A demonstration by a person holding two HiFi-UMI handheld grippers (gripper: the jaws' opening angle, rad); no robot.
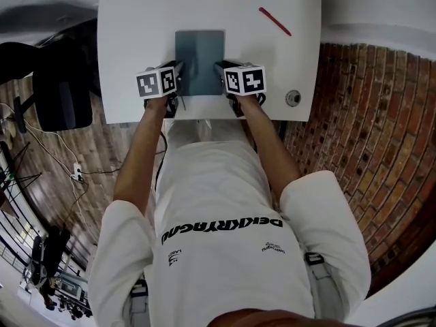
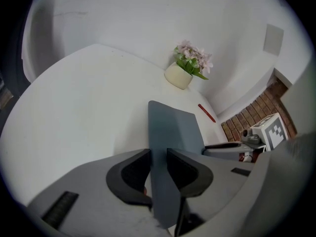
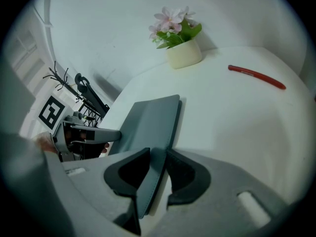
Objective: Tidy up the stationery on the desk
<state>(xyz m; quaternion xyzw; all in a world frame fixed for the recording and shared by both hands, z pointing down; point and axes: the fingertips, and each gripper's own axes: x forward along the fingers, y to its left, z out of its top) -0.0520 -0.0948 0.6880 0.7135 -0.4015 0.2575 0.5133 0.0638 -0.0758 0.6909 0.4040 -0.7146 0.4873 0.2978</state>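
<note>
A slate-grey notebook (image 1: 199, 60) lies flat near the front edge of the white desk (image 1: 136, 19). My left gripper (image 1: 176, 80) is shut on the notebook's left edge, and my right gripper (image 1: 222, 79) is shut on its right edge. In the left gripper view the notebook (image 2: 173, 127) runs between the dark pads (image 2: 132, 174). In the right gripper view the notebook (image 3: 148, 127) is pinched the same way between the pads (image 3: 185, 177). A red pen (image 1: 274, 20) lies at the back right of the desk, apart from both grippers.
A cream pot of pink flowers (image 2: 183, 69) stands at the desk's back edge. A small round metal object (image 1: 293, 98) sits near the front right corner. A dark chair (image 1: 58, 87) is left of the desk, a brick floor (image 1: 368, 128) right.
</note>
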